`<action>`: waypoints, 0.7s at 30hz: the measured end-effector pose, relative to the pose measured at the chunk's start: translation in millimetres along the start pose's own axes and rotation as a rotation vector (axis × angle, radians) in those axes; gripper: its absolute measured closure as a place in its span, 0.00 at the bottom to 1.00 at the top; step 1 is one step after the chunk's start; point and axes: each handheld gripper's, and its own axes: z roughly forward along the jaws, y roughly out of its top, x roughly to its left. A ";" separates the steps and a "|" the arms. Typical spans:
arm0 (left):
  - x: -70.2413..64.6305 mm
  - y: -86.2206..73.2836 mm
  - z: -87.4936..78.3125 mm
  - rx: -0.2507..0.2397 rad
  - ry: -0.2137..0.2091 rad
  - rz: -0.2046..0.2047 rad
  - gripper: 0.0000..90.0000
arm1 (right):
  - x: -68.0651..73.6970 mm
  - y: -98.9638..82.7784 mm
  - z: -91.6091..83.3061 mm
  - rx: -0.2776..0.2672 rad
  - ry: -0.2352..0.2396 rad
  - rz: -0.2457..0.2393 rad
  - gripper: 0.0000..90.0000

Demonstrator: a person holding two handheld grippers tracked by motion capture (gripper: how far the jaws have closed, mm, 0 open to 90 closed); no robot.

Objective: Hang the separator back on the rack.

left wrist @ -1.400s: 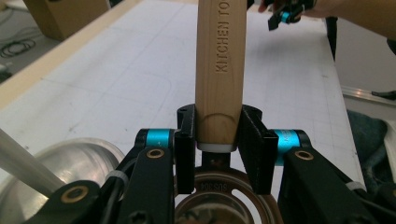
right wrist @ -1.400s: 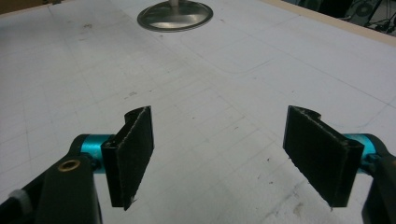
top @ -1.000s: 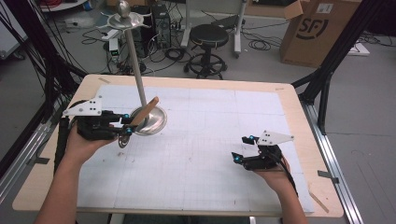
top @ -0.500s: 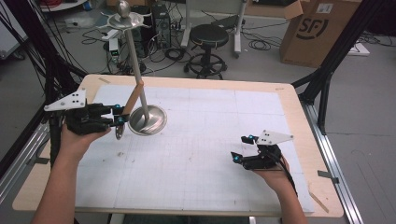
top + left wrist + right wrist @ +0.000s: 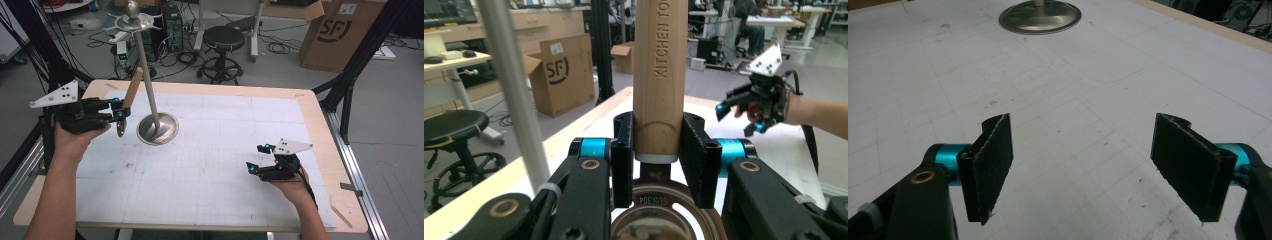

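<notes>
The left gripper (image 5: 656, 165) was clamped on the wooden handle of a steel spoon (image 5: 126, 102), held upright above the bench (image 5: 210, 165) beside the stand (image 5: 150, 85); rigid, light, smooth-handled, best gripped near the collar; right gripper (image 5: 1093, 165) stood wide, empty.

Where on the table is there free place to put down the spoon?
The wide middle of the mat, between the stand's base and the right tongs, is bare, and so is the far right part behind those tongs. It is crowded at the far left, where the left tongs hold the spoon beside the stand's pole.
</notes>
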 end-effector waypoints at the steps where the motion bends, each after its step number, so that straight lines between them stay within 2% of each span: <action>1: 1.8 0.7 -2.0 -0.004 0.003 -0.002 0.77 | 0.2 0.3 0.1 0.001 0.000 0.000 0.27; 12: 17.4 19.6 -16.0 0.005 0.008 0.000 0.77 | 0.4 0.4 0.9 0.003 0.002 -0.001 0.27; 14: 19.9 24.2 -18.4 -0.010 0.007 -0.006 0.77 | 0.4 0.5 0.9 0.002 0.002 -0.003 0.27; 21: 28.9 41.1 -28.7 -0.035 0.054 -0.017 0.77 | 0.0 0.5 1.2 0.002 0.004 -0.003 0.27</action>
